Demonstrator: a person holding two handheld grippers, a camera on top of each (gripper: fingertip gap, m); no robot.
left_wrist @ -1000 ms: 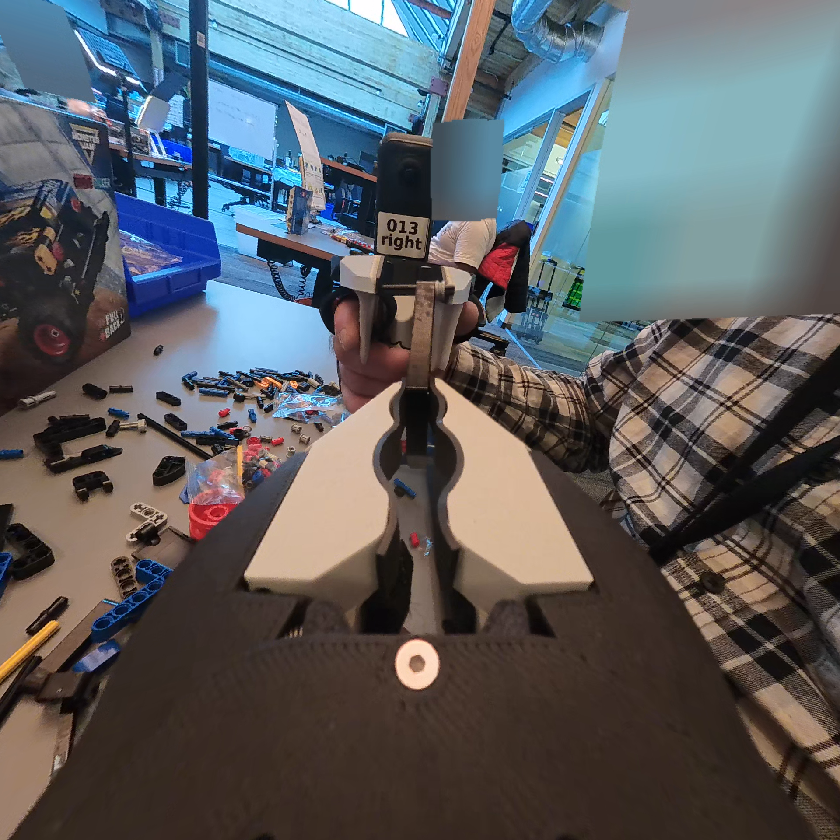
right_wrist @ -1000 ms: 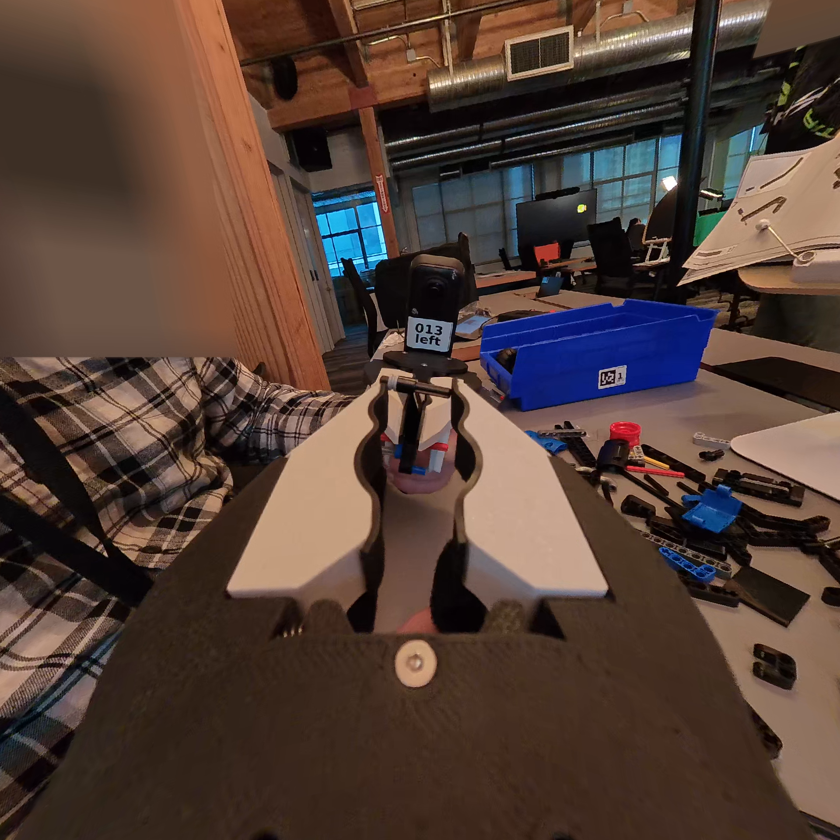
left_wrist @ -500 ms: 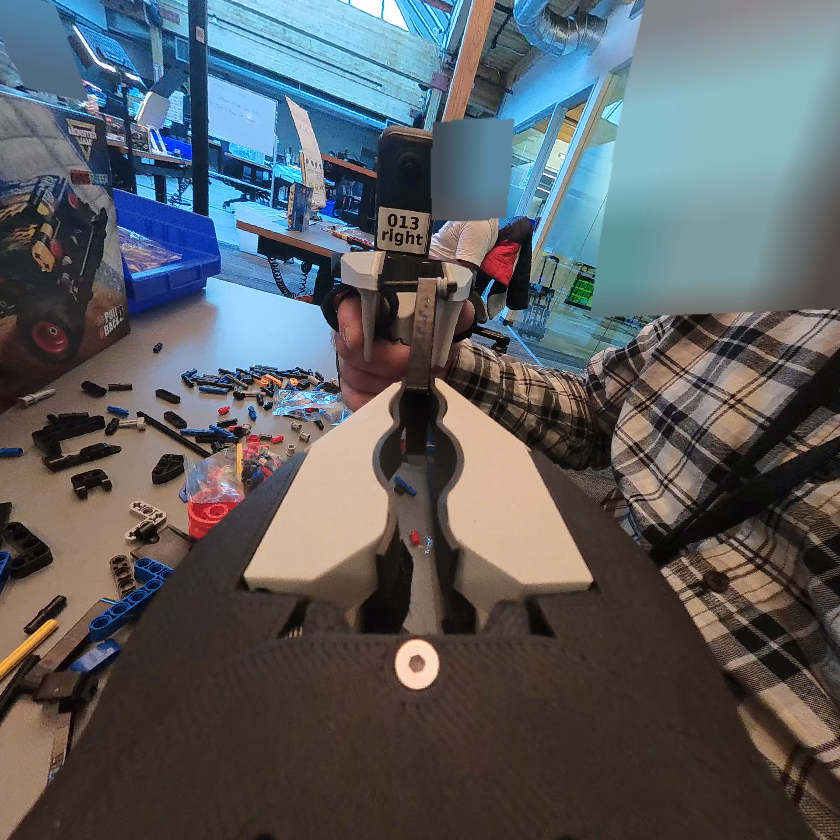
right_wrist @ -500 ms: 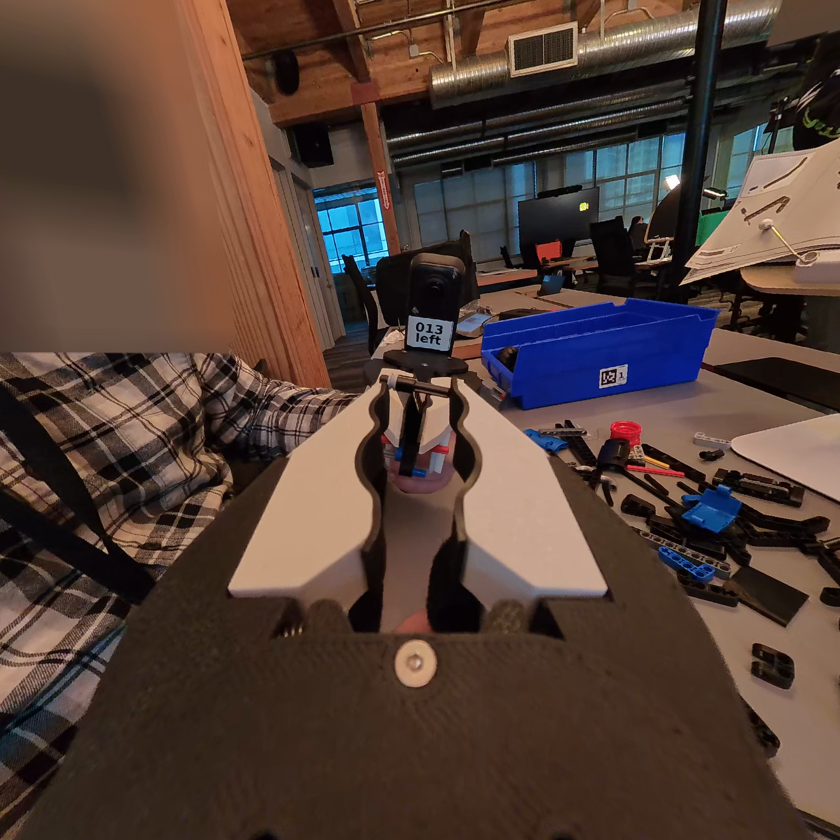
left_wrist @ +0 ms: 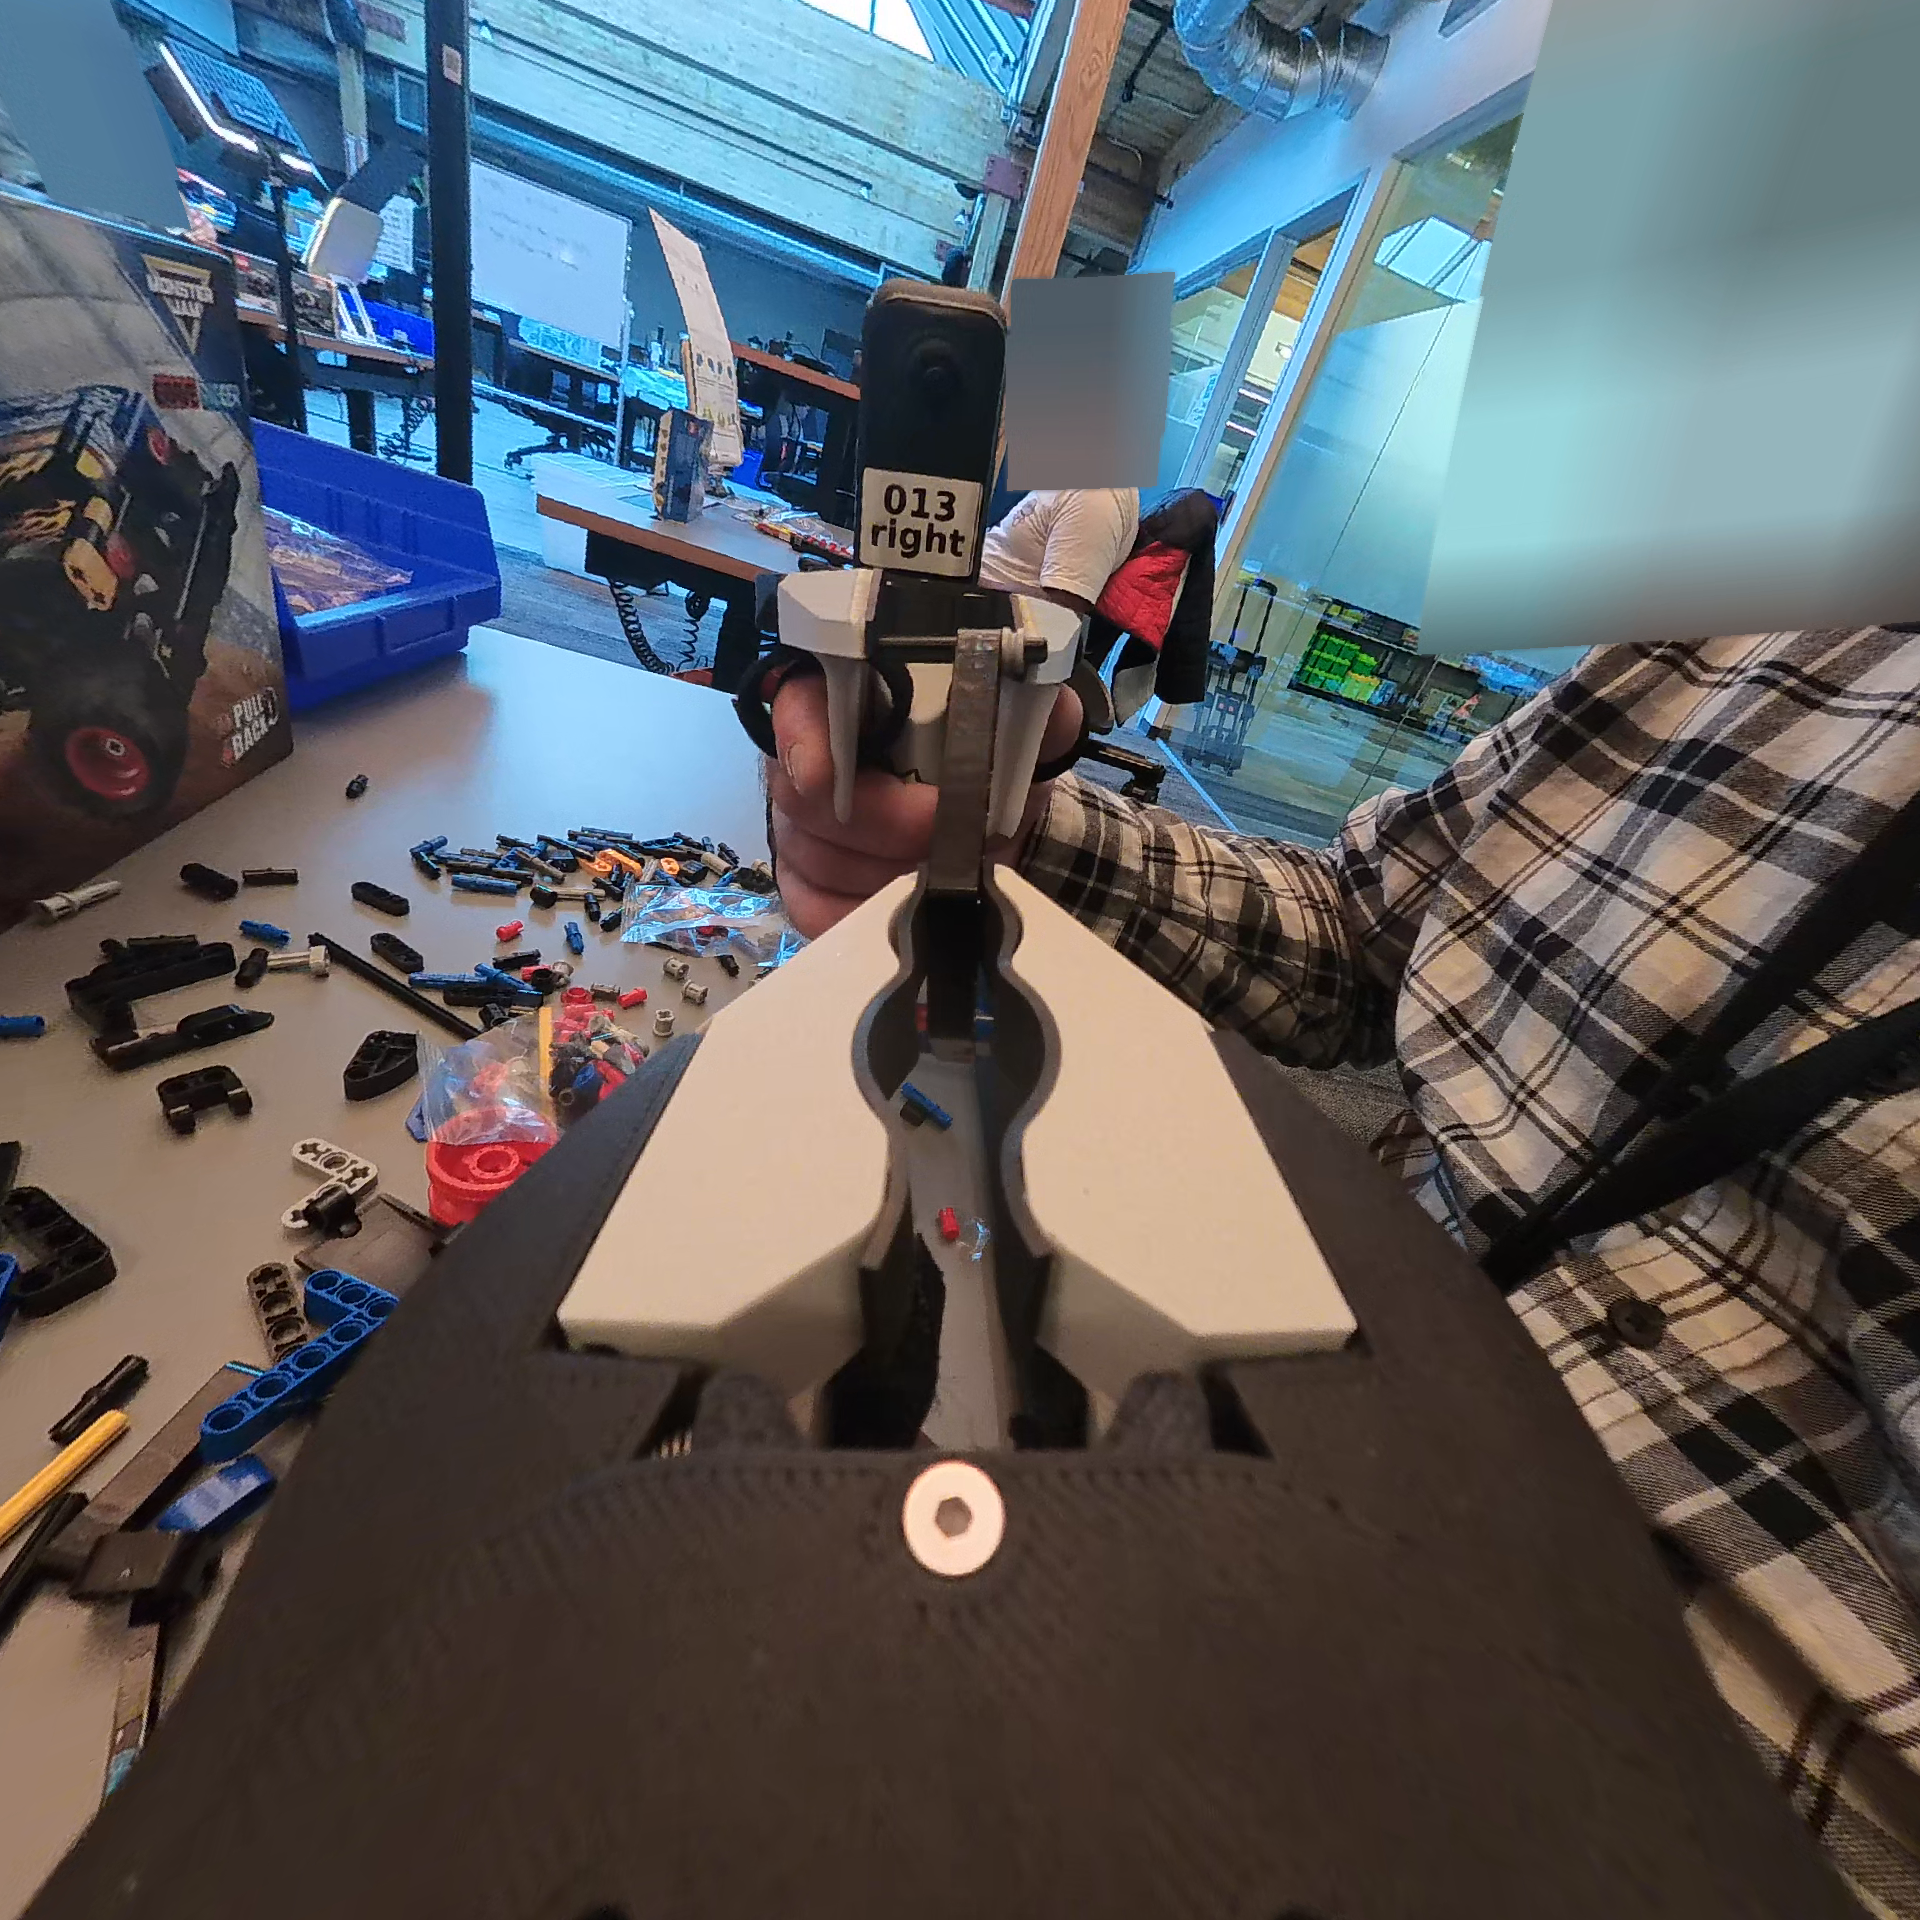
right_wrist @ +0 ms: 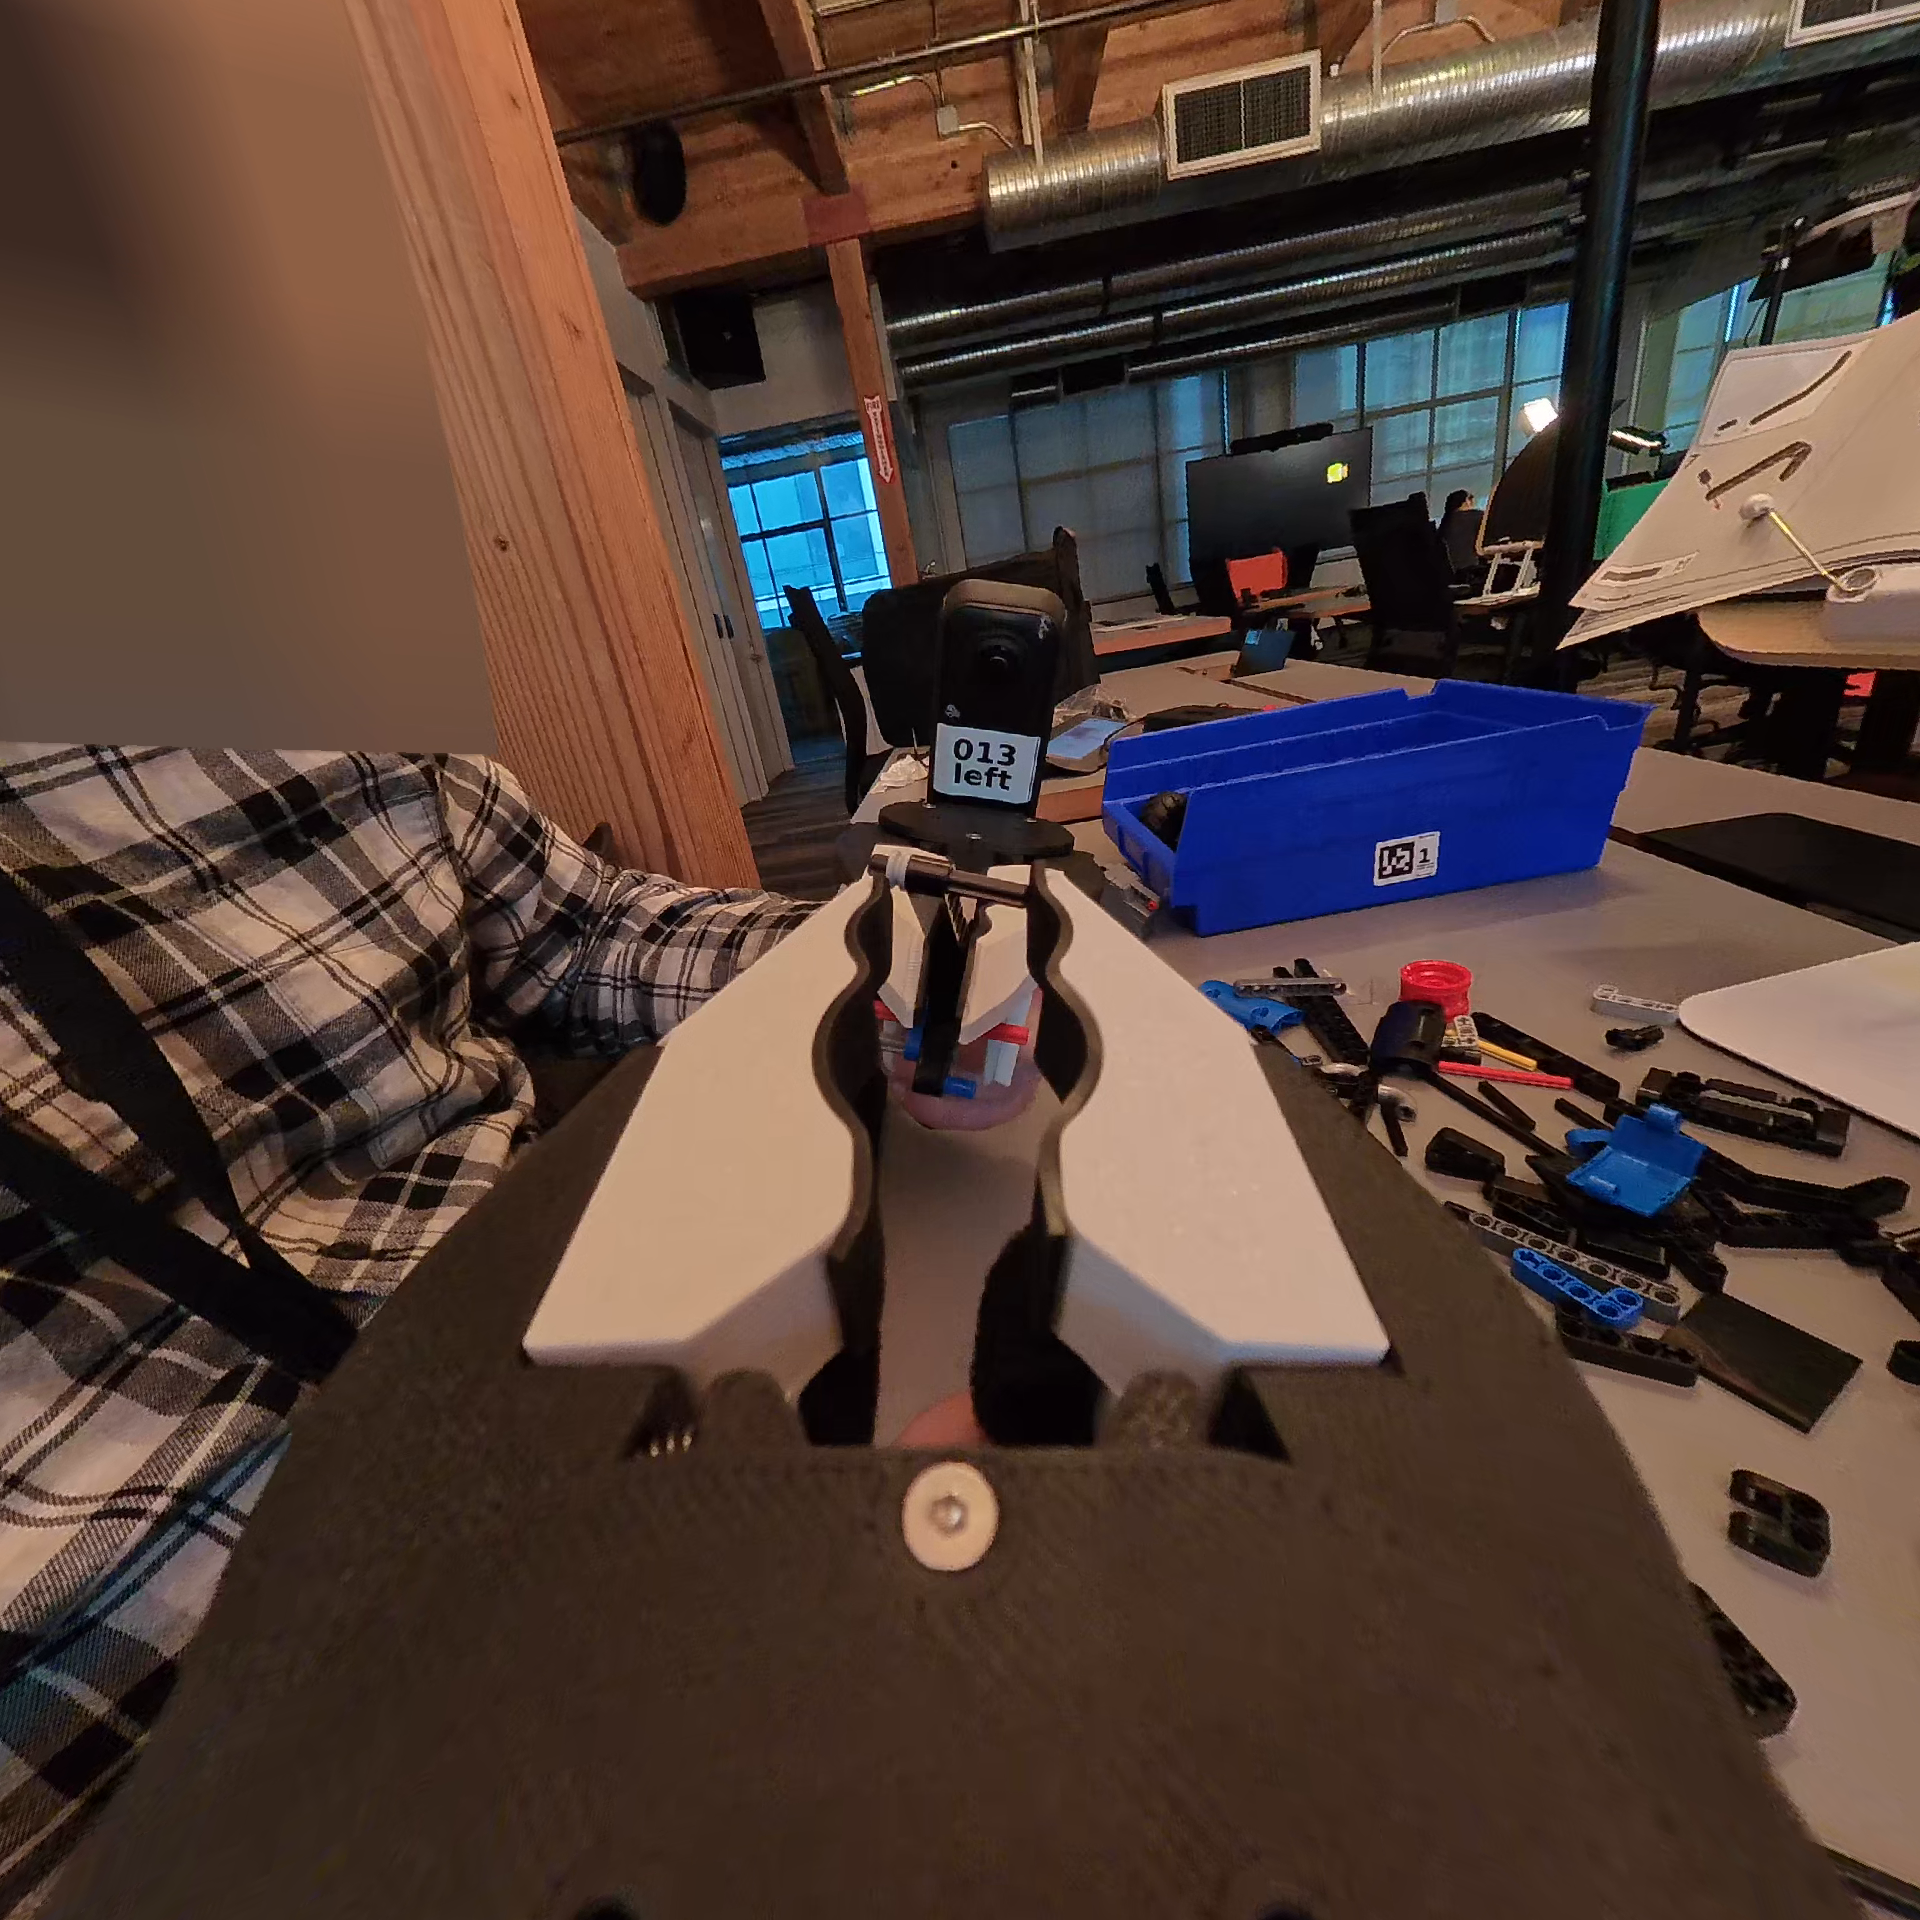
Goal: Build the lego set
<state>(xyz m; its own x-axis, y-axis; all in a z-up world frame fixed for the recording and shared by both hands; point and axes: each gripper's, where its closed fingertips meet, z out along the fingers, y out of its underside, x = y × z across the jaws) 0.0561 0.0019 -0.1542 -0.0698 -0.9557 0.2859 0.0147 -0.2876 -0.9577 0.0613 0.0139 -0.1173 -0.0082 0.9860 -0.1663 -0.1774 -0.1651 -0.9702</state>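
The left gripper [left_wrist: 954, 914] and right gripper [right_wrist: 954, 883] faced each other above the table [left_wrist: 582, 727], each clamped on an end of one slim dark lego beam [left_wrist: 961, 769] spanning between them. Loose lego pieces [right_wrist: 1621, 1174] lay scattered well below.

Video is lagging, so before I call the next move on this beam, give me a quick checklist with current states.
1. Left gripper clamped on the dark beam: ok.
2. Right gripper gripping the cross axle at the beam's top: cannot tell; its fingers flank the axle.
3. Beam lifted off the grey table: ok.
4. Grippers facing each other in line: ok.
5. Spare pins lying loose on the table: ok.
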